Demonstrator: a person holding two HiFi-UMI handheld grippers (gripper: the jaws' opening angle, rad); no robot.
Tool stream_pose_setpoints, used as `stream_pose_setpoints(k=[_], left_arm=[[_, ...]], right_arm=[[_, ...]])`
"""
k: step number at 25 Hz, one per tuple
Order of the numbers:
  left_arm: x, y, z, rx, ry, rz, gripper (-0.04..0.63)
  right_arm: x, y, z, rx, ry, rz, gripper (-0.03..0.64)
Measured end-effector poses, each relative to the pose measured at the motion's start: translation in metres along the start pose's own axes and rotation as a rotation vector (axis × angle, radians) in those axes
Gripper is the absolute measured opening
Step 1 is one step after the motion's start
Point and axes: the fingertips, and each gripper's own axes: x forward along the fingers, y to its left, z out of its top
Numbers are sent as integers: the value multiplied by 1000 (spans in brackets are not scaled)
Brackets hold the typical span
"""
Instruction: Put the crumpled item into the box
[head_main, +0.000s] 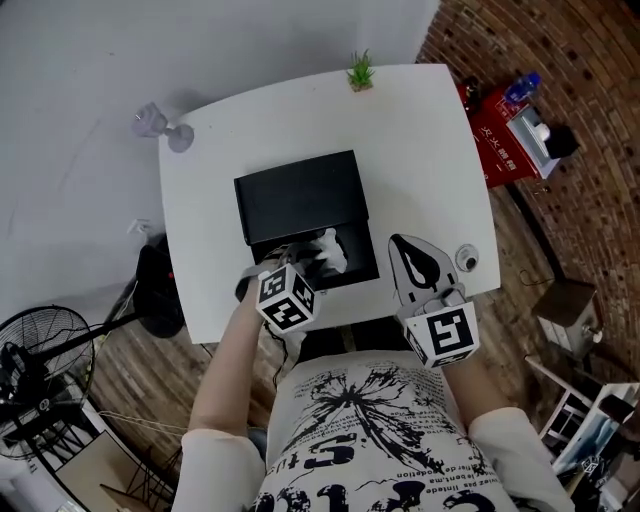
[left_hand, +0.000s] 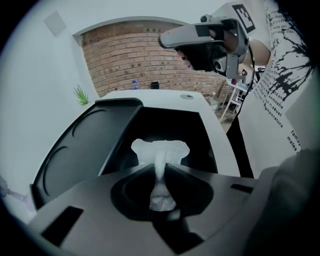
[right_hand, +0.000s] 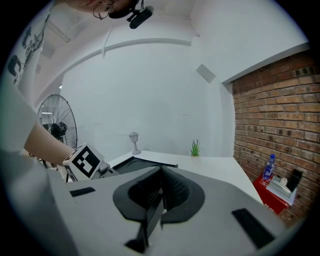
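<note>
Two hand-held grippers, one white table (head_main: 420, 150) and one black box (head_main: 364, 272), its lid (head_main: 300, 195) open on the far side.

Left gripper (head_main: 312, 258): reached in over the box's near edge. Its jaws were drawn narrow and pinched on the crumpled item (head_main: 331, 250), a thin, white, wrinkled thing. In the left gripper view the gripper (left_hand: 161, 167) squeezed the item (left_hand: 160, 149) to a slim neck at the jaw tips. The loose end fanned out beyond them over the dark inside of the box (left_hand: 200, 135), with the lid (left_hand: 85, 150) to the left. Whether the item touched the box floor could not be told.

Right gripper (head_main: 402, 245): held over the near right part of the table, just right of the box and clear of it. In the right gripper view this gripper (right_hand: 161, 172) had its jaws pressed together with nothing between them.

Other table items:
- A small green plant (head_main: 360, 72) stood at the far edge.
- A small lamp (head_main: 160, 122) stood at the far left corner.
- A round grey object (head_main: 467, 258) lay near the right edge, beside the right gripper.

Floor items:
- A fan (head_main: 40, 350) stood to the left on the wooden boards.
- A red case (head_main: 495, 130) stood to the right by the brick wall.
- A blue-capped bottle (head_main: 523, 87) stood just beyond the case.
</note>
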Motion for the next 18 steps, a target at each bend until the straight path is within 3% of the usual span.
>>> stream_pose_setpoints(k=[6, 9, 18], left_arm=[[0, 3, 1, -72, 9, -1, 95], [-8, 3, 2, -85, -10, 20, 145], [-79, 10, 22, -152, -237, 160, 139]], right_arm=[[-2, -1, 5, 3, -6, -8, 15], [-4, 5, 11, -6, -14, -6, 15], [-14, 41, 39, -45, -60, -1, 15]])
